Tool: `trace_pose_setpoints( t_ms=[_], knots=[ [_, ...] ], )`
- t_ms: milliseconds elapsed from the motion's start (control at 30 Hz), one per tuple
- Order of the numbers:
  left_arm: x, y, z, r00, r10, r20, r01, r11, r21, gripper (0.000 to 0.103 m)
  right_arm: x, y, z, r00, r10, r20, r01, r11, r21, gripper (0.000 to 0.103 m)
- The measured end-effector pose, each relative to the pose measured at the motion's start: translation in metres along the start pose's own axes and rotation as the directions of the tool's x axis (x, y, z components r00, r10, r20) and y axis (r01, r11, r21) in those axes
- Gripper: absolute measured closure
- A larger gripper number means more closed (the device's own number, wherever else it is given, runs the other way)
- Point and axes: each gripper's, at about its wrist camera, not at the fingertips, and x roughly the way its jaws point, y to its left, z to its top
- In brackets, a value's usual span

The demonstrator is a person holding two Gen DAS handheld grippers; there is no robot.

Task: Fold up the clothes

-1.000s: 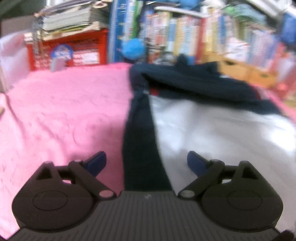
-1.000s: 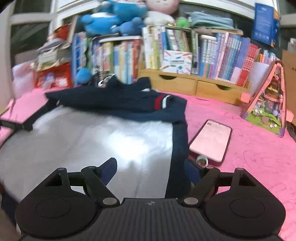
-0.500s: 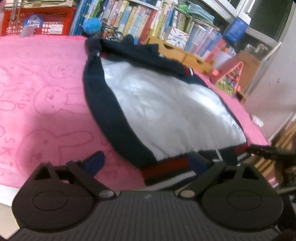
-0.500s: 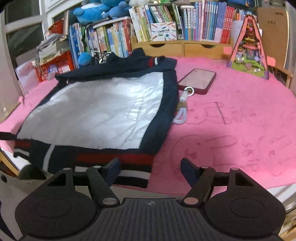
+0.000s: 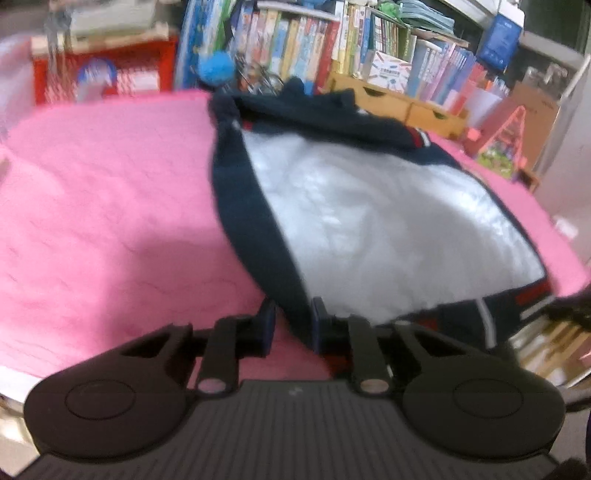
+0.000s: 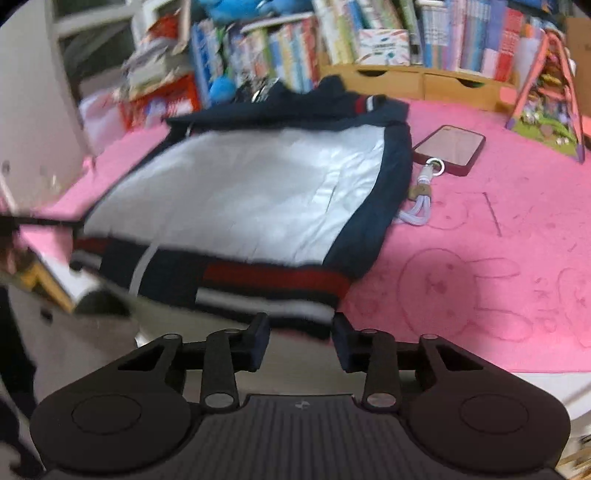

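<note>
Lying flat: jacket (image 6: 236,192) on pink desk (image 6: 498,258) | phone (image 6: 448,149) touching right edge | left tongs (image 5: 290,325) closing on hem corner | right tongs (image 6: 301,338) closing, hem between

Pink blanket (image 6: 480,266) with faint bunny outlines covering the whole work surface, running to the near edge. Far side: long row of upright books (image 6: 461,40) on a shelf, low wooden drawers (image 6: 421,83) below. Far left: red crate (image 5: 103,70) topped with stacked papers, blue plush ball (image 5: 217,66) just right of it. Blue plush toy (image 6: 236,7) up on the books. Far right: pink toy house (image 6: 546,99), cardboard box (image 5: 535,118) behind. White wall (image 6: 33,96) on left. Dim indoor light, heavy motion blur.
</note>
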Motion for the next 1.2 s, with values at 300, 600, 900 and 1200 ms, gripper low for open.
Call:
trace_pose_setpoints(
  t_ms=[300, 600, 900, 1200],
  knots=[
    [0.031, -0.031, 0.068, 0.973, 0.069, 0.219, -0.095, 0.989, 0.113, 0.066, 0.053, 0.040, 0.101, 0.959, -0.061, 0.275, 0.127, 0.965, -0.229, 0.029],
    [0.150, -0.049, 0.171, 0.942, 0.159, 0.295, -0.225, 0.952, 0.205, 0.064, 0.207, 0.033, 0.262, 0.961, -0.028, 0.276, 0.038, 0.999, -0.033, 0.033],
    [0.245, -0.002, 0.170, 0.921, 0.340, 0.191, -0.376, 0.904, 0.203, 0.063, 0.300, -0.004, 0.265, 0.965, -0.230, 0.130, 0.245, 0.963, -0.115, 0.072],
    [0.208, 0.042, 0.127, 0.835, 0.526, 0.163, -0.550, 0.804, 0.226, 0.063, 0.305, -0.017, 0.254, 0.939, -0.301, 0.164, 0.327, 0.932, -0.157, 0.081]
  ],
)
